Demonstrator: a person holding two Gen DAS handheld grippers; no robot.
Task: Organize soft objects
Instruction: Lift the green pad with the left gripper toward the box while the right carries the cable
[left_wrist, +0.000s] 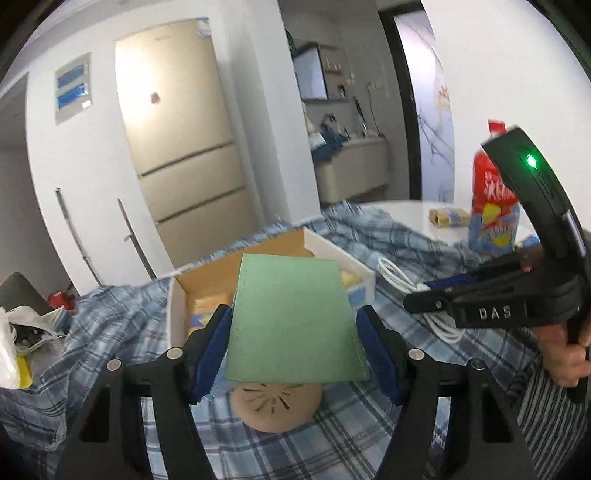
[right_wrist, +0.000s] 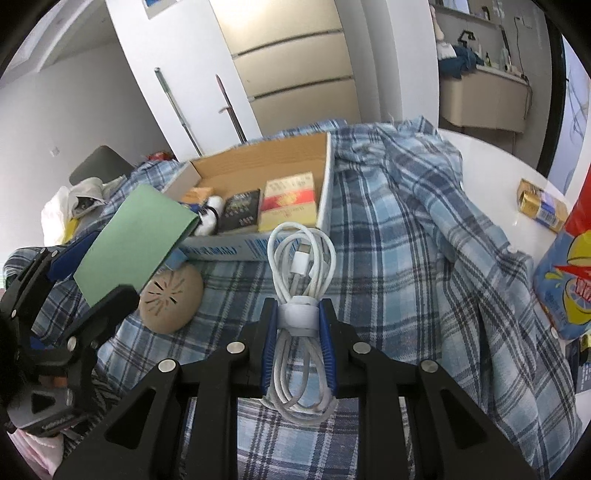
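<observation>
Box (right_wrist: 258, 173) behind plaid cloth (right_wrist: 406, 240), left hand-held gripper (left_wrist: 293, 328) pinching green card (left_wrist: 291, 317), right hand-held gripper (right_wrist: 299, 321) pinching white cable (right_wrist: 301, 258)

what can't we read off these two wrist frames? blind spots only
- Box contents: left wrist view, green pouch in the left gripper covers most of the inside.
- Round tan disc: left wrist view, far half hidden by the pouch.
- Print on the packs in the box: right wrist view, too small to read.
- Red and blue bag: right wrist view, cut off by the frame edge.
- Cable in the right gripper: left wrist view, mostly behind that gripper.
</observation>
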